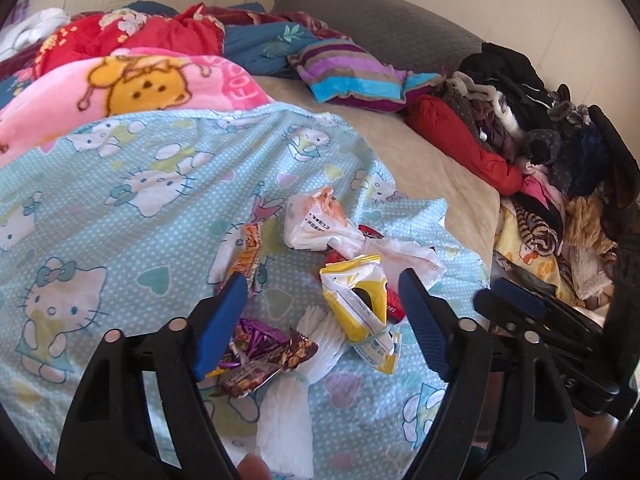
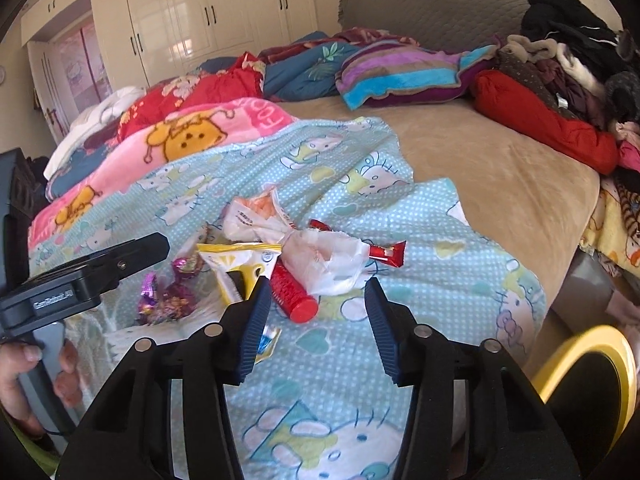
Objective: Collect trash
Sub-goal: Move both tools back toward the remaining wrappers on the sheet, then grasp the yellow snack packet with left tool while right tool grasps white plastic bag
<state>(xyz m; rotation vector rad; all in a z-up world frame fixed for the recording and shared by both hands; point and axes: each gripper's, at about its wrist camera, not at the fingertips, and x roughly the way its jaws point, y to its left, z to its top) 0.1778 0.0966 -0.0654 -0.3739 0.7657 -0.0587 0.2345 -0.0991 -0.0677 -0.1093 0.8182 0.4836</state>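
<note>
Trash lies in a heap on a light-blue cartoon-cat sheet [image 1: 132, 200]. In the left wrist view a yellow-and-white wrapper [image 1: 356, 300] sits between the fingers of my open left gripper [image 1: 324, 292], with a purple-brown snack wrapper [image 1: 260, 350], white foam netting [image 1: 292, 396], a white-orange bag [image 1: 316, 220] and an orange wrapper [image 1: 250, 250] around it. In the right wrist view my open right gripper [image 2: 318, 292] hovers just before a red tube [image 2: 292, 292], crumpled white plastic [image 2: 332, 258], a red wrapper [image 2: 386, 254] and the yellow wrapper [image 2: 236, 264]. Both grippers are empty.
Blankets and a pink cartoon blanket [image 1: 132, 88] pile at the left, a striped pillow [image 1: 352, 72] at the back, clothes [image 1: 540, 140] at the right. Tan mattress [image 2: 500, 184] is bare at the right. A yellow-rimmed black bin [image 2: 592, 384] stands at lower right. White wardrobes [image 2: 192, 12] stand behind.
</note>
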